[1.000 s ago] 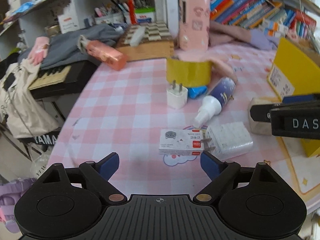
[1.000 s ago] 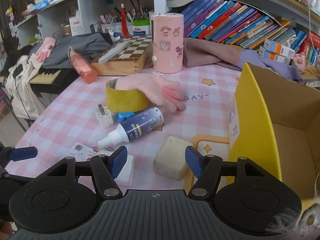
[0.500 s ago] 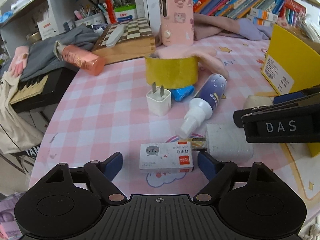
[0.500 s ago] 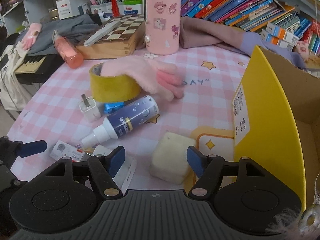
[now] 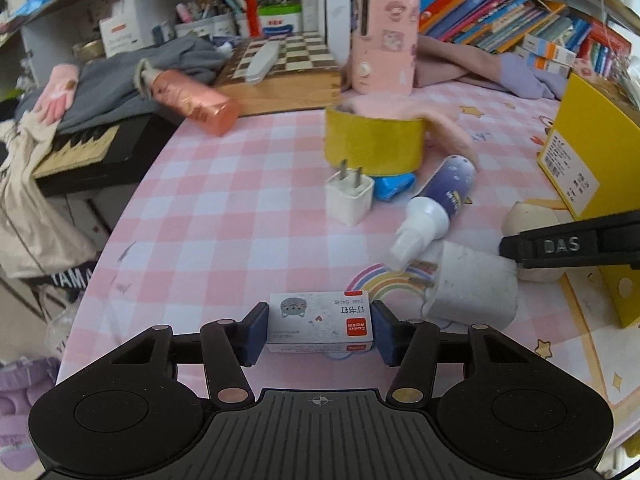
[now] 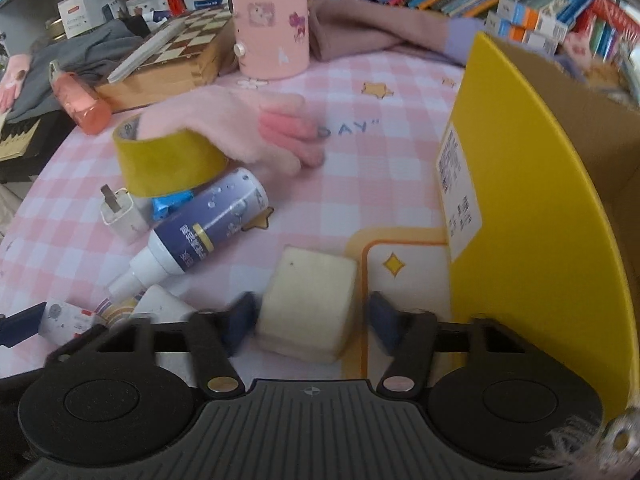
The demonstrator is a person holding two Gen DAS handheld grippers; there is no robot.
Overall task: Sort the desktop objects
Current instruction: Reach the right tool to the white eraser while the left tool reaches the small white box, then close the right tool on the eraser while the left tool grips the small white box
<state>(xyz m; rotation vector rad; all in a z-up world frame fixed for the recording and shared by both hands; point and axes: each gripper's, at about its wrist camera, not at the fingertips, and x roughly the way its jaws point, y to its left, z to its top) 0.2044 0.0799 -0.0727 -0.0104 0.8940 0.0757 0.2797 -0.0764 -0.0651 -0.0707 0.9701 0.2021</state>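
A small white staple box (image 5: 320,322) with a grey cat print lies on the pink checked tablecloth (image 5: 224,216). My left gripper (image 5: 320,332) is closing on it, and both blue pads touch its short ends. In the right wrist view a cream sponge block (image 6: 308,304) lies between the blue pads of my right gripper (image 6: 310,320). Those jaws are closing; the left pad is at the block and a thin gap shows at the right pad. One black finger (image 5: 568,246) of the right gripper crosses the left wrist view. The open yellow box (image 6: 520,208) stands just right of the block.
Clustered behind are a blue spray bottle (image 6: 200,228), a white charger plug (image 5: 350,196), a yellow tape roll (image 5: 374,146), a pink glove (image 6: 256,124) and a white packet (image 5: 472,288). Further back stand a pink holder (image 5: 384,36) and a chessboard case (image 5: 280,64). The table edge (image 5: 120,240) runs along the left.
The left jaws have narrowed from wide apart onto the staple box. The right gripper has come down and forward over the cream block, and its jaws have narrowed around it.
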